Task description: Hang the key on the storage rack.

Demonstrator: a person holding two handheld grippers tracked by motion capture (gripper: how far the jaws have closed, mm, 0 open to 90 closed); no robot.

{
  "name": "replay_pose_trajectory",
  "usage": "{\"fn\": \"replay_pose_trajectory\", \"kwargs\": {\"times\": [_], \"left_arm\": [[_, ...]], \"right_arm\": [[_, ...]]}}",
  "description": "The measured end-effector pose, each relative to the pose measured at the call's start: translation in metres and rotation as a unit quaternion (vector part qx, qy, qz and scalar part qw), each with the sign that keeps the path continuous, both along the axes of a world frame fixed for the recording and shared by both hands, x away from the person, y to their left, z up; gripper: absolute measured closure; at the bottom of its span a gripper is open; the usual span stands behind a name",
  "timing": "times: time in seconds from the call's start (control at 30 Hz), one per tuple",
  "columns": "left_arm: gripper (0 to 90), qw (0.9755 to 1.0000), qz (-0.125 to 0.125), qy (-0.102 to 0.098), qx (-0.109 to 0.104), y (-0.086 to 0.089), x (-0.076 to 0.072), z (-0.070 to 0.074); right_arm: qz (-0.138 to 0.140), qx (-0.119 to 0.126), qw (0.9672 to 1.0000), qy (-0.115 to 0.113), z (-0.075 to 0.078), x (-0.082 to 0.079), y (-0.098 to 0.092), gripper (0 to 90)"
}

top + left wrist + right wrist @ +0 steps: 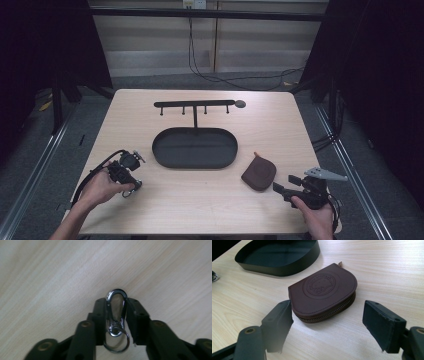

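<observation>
Left gripper view reveals the carabiner [116, 312] clamped between the left gripper [116, 315] pads, while the pouch [324, 291] is seen ahead of the wide-open right gripper [327, 322].

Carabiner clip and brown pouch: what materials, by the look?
Silver carabiner clip with key ring: polished metal, likely steel; mirror-bright highlights. Brown half-round zip pouch: leather or faux leather, matte; embossed round stamp, stitched edge, brass-toned zipper.

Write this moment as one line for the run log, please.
left hand-held gripper: shut on key clip | right hand-held gripper: open, near brown pouch | tray: empty
</observation>
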State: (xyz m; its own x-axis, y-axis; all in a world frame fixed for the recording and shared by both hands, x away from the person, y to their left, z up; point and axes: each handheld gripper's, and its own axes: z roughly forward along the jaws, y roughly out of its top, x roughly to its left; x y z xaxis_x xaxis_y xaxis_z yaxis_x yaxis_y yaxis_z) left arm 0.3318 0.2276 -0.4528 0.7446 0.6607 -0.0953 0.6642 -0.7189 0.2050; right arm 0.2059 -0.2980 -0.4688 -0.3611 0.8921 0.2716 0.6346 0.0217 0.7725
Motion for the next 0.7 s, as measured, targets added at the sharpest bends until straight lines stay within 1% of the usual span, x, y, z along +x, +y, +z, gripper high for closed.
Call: {"fn": "replay_pose_trajectory", "kwargs": {"times": [0.03, 0.07, 0.1, 0.13, 0.17, 0.27, 0.33, 0.37, 0.47, 0.5, 0.57, 0.63, 0.7], "left_arm": [[83.3, 0.9997, -0.014, -0.014, 0.012, -0.0001, -0.0005, 0.0046], [81.6, 0.9997, -0.014, -0.014, 0.012, -0.0001, -0.0005, 0.0046], [81.6, 0.9995, -0.017, -0.012, 0.024, -0.0016, -0.0008, 0.0035], [82.2, 0.9995, -0.018, -0.006, 0.026, -0.0024, -0.0009, 0.0021], [82.8, 0.9994, -0.021, -0.004, 0.029, -0.0033, -0.0006, 0.0000], [84.6, 0.9996, -0.018, -0.002, 0.023, -0.0047, 0.0010, -0.0029], [84.7, 0.9995, -0.018, 0.002, 0.025, -0.0051, 0.0014, -0.0034], [84.7, 0.9993, -0.018, 0.003, 0.032, -0.0055, 0.0020, -0.0035], [84.9, 0.9993, -0.018, 0.007, 0.031, -0.0058, 0.0031, -0.0039], [84.8, 0.9992, -0.021, 0.012, 0.032, -0.0058, 0.0040, -0.0052], [84.9, 0.9992, -0.021, 0.012, 0.033, -0.0061, 0.0043, -0.0051], [85.3, 0.9991, -0.022, 0.016, 0.034, -0.0060, 0.0047, -0.0049], [85.4, 0.9992, -0.016, 0.021, 0.032, -0.0050, 0.0052, -0.0042]], "right_arm": [[0.000, 0.000, 1.0000, 0.001, 0.0000, 0.0000, 0.0001, 23.9], [0.000, 0.000, 1.0000, 0.001, 0.0000, 0.0000, 0.0001, 23.9], [0.001, 0.000, 1.0000, 0.001, 0.0001, 0.0001, 0.0001, 23.9], [0.000, 0.000, 1.0000, 0.001, 0.0002, -0.0002, 0.0002, 23.9], [0.000, -0.001, 1.0000, -0.001, 0.0002, -0.0003, 0.0001, 23.9], [0.001, 0.001, 1.0000, 0.001, -0.0001, 0.0001, -0.0001, 23.9], [0.001, 0.001, 1.0000, 0.001, -0.0001, 0.0002, 0.0000, 23.9], [0.001, 0.001, 1.0000, 0.002, 0.0000, 0.0002, 0.0000, 23.9], [0.000, 0.000, 1.0000, 0.000, 0.0000, -0.0001, -0.0002, 23.8], [0.000, 0.000, 1.0000, 0.001, 0.0000, -0.0001, 0.0000, 23.8], [0.000, 0.000, 1.0000, 0.002, 0.0001, -0.0002, 0.0002, 23.8], [0.001, 0.000, 1.0000, 0.002, 0.0000, 0.0000, 0.0001, 23.8], [0.001, 0.000, 1.0000, 0.001, -0.0002, 0.0002, -0.0001, 23.8]]}}
